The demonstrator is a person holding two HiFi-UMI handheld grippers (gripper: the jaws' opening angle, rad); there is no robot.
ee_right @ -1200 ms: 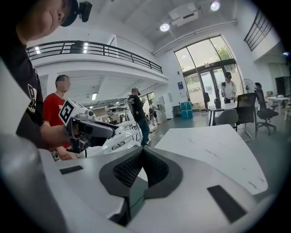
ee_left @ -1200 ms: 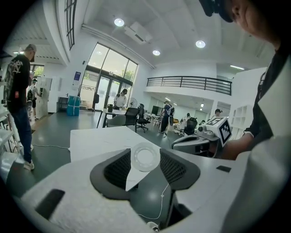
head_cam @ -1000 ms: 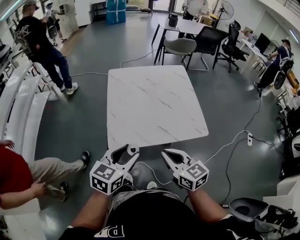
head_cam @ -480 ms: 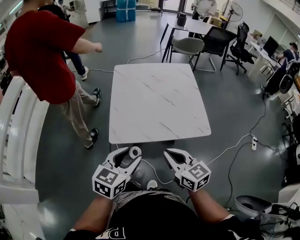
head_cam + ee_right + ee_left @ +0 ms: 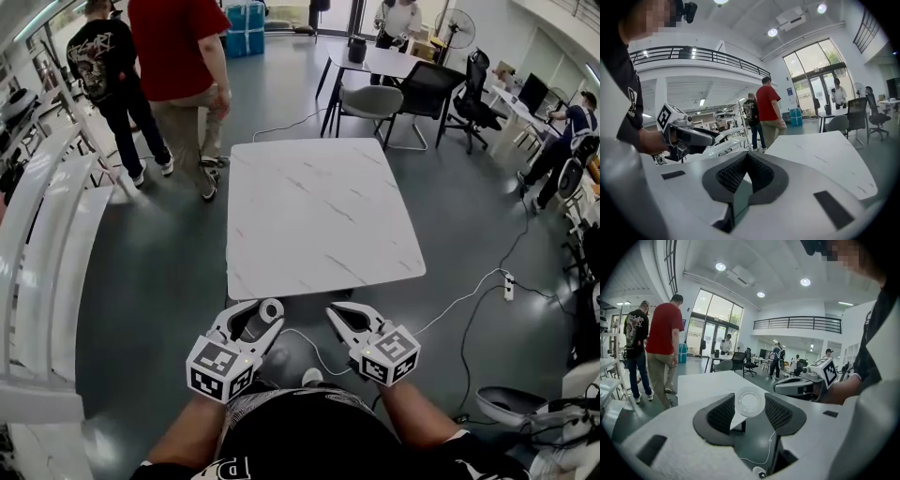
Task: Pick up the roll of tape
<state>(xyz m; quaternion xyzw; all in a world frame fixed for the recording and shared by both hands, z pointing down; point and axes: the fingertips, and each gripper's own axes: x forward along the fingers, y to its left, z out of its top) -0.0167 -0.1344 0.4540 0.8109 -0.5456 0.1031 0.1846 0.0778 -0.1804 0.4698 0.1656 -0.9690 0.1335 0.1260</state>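
Observation:
A small roll of clear tape (image 5: 750, 402) sits between the tips of my left gripper (image 5: 260, 315), whose pads press on its two sides; the same tape roll (image 5: 271, 309) shows in the head view just off the near edge of the white marble table (image 5: 319, 211). My left gripper (image 5: 749, 405) hangs over the floor in front of that table. My right gripper (image 5: 339, 315) is level beside it with jaws together and nothing between them. Seen along its own jaws, the right gripper (image 5: 746, 157) has its tips touching.
Two people (image 5: 173, 70) stand at the table's far left corner. Chairs (image 5: 373, 98) and a second table (image 5: 382, 58) lie beyond. A white cable (image 5: 459, 295) runs over the floor to the right. White benches (image 5: 42, 253) line the left side.
The person in the red shirt has walked from the near left to the far left corner of the table. Both grippers have shifted slightly toward the table; the tape stays in the left one.

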